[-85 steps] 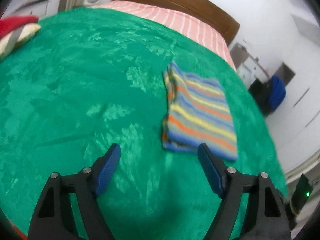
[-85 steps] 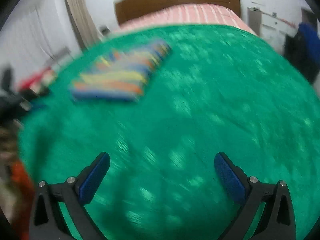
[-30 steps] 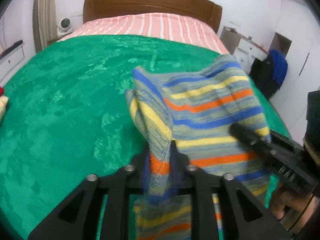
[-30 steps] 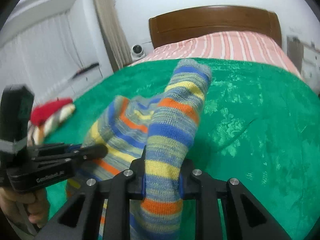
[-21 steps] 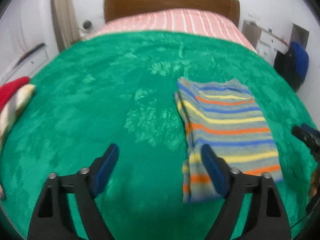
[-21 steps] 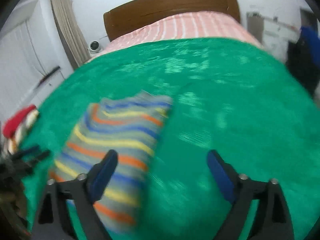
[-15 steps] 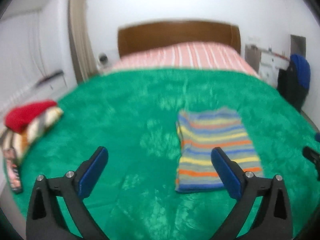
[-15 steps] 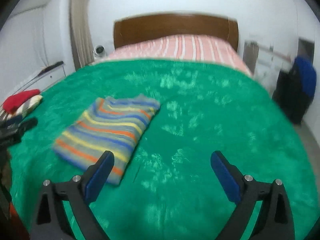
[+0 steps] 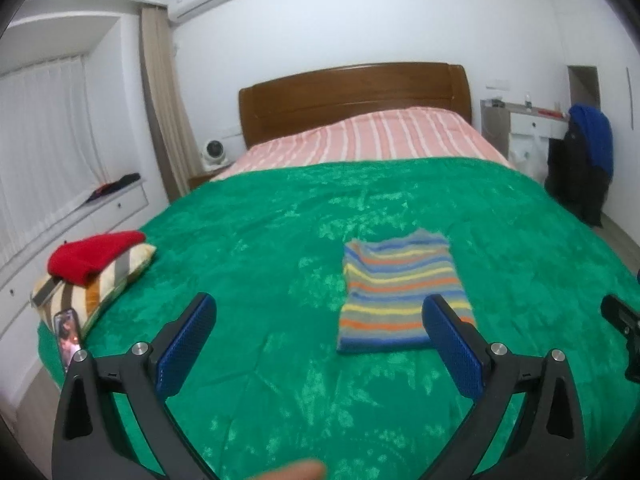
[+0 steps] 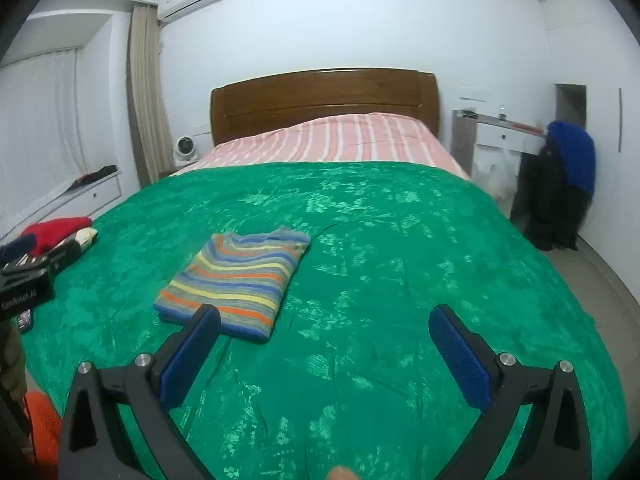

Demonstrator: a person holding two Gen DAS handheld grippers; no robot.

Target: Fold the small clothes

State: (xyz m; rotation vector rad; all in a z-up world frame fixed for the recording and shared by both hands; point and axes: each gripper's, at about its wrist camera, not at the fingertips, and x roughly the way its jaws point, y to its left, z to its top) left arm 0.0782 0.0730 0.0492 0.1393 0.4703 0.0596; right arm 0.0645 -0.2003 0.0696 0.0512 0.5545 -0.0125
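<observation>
The jaws of the left gripper (image 9: 320, 332) are standing spread wide with nothing between them, and those of the right gripper (image 10: 324, 340) are just finishing opening, likewise empty. The striped garment (image 9: 402, 300) is lying folded into a flat rectangle on the green blanket (image 9: 280, 240), beyond both grippers and clear of their pads, so this piece is looking finished. Left of the striped garment, at the blanket's edge, a red garment (image 9: 94, 254) is sitting on a striped brown one (image 9: 94, 290), both seemingly already folded.

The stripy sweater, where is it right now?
The stripy sweater lies folded flat on the green blanket, right of centre in the left view, far from the red top at the bed's left edge.
</observation>
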